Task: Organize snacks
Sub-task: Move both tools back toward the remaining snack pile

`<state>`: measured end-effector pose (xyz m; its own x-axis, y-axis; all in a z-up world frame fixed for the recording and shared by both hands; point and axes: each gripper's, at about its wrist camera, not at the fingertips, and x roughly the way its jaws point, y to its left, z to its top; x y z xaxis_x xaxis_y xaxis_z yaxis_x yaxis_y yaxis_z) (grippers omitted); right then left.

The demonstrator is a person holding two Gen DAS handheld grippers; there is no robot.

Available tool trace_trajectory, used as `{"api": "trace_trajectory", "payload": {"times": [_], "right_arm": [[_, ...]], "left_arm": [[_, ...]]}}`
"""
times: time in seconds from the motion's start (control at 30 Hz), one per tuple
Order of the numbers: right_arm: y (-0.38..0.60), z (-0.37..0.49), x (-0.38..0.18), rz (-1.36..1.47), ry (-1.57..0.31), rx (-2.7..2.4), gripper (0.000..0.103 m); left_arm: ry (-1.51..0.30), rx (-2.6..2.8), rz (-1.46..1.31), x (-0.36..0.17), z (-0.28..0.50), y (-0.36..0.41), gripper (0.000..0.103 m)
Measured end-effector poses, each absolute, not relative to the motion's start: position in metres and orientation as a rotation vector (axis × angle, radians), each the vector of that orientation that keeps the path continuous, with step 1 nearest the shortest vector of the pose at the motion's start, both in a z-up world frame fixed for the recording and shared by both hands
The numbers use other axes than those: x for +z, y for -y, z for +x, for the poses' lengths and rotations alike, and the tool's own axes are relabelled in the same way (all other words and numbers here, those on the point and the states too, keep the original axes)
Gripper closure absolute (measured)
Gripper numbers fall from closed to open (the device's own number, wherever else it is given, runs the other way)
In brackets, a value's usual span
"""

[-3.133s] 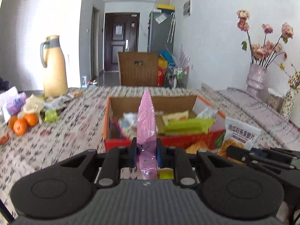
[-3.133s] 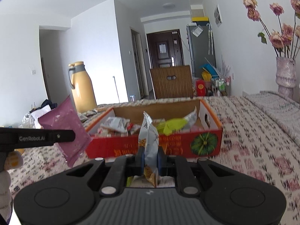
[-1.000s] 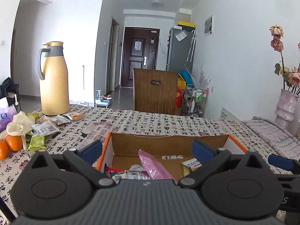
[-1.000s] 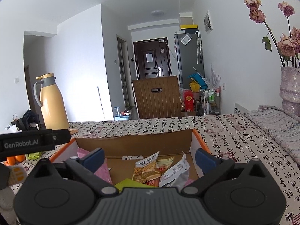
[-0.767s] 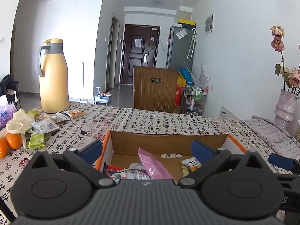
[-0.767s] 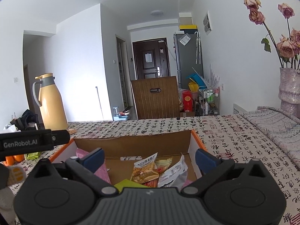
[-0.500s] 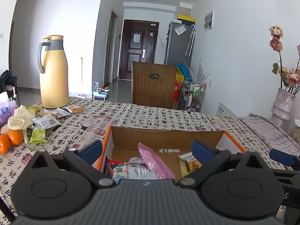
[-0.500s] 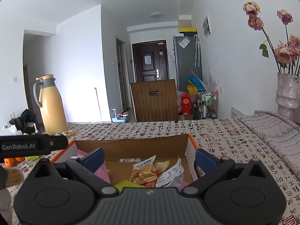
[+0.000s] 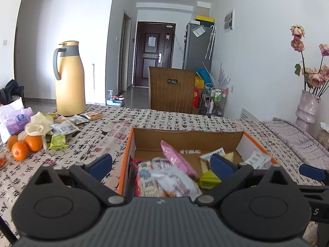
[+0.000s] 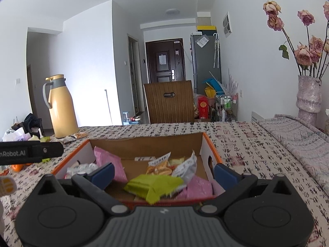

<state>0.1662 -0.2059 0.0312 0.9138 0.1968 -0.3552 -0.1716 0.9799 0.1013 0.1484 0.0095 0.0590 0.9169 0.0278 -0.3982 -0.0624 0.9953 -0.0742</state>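
Observation:
An orange-edged cardboard box sits on the patterned table and holds several snack packets. A pink packet leans inside it at the left. A white and orange packet and a lime-green packet lie in the middle. My left gripper hovers open at the box's near side, nothing between its blue fingertips. My right gripper is open too, empty, over the near edge. The left gripper's body shows at the left of the right wrist view.
Loose snack packets, oranges, a purple tissue pack and a yellow thermos jug stand at the table's left. A vase of dried roses is at the far right. A wooden chair back is behind the table.
Three seconds ago the left gripper held the pink packet and the right a white packet; both now lie in the box. Over the last second both open grippers pulled back slightly.

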Motion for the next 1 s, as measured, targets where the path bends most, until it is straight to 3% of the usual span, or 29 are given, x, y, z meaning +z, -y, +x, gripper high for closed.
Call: {"api": "trace_trajectory", "payload": {"times": [1.0], "right_arm": [[0.227, 0.087, -0.016, 0.091, -0.557, 0.198, 0.0]], "left_arm": [[-0.482, 0.06, -0.037, 0.015, 0.071, -0.029, 0.0]]}}
